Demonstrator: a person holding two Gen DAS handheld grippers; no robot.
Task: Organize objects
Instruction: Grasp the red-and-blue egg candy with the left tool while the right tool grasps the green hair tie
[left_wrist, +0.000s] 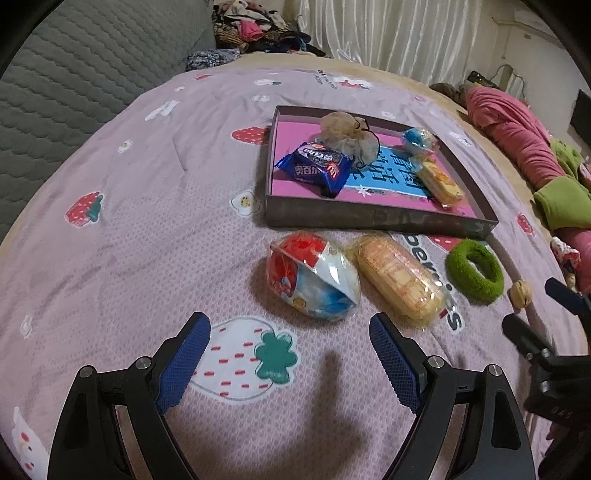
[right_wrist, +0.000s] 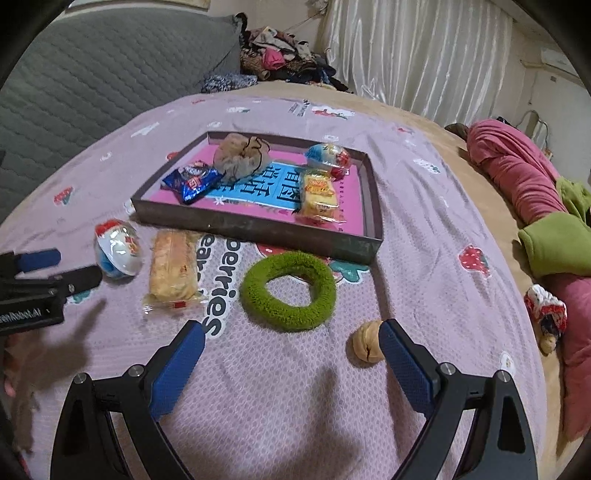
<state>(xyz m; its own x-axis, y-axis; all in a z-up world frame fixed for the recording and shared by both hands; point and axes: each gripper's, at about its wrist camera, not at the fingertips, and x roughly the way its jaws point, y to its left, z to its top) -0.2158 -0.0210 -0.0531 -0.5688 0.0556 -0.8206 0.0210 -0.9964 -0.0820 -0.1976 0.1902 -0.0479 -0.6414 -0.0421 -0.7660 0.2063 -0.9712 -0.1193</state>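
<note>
Bed sheet (left_wrist: 129, 229): pale lilac, fine dotted weave, printed with red strawberries, white flowers, teal leaves. Tray (left_wrist: 376, 218): dark brown walls, magenta floor with a sky-blue panel and dark lettering. Snack packet (left_wrist: 314, 168): royal blue, white and red print. Net pouch (left_wrist: 347, 136): beige. Toy egg (left_wrist: 314, 282): red, white, blue. Wrapped cake (left_wrist: 400, 282): golden yellow under clear film. Hair tie (right_wrist: 288, 291): fuzzy moss green. Walnut (right_wrist: 365, 345): tan. Gripper pads (right_wrist: 177, 369): blue, textured, on black arms.

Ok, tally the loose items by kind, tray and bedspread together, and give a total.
Egg-shaped packs: 2
Yellow cake packs: 2
Blue cookie packs: 1
Hair scrunchies: 2
Walnuts: 1
Total: 8
</note>
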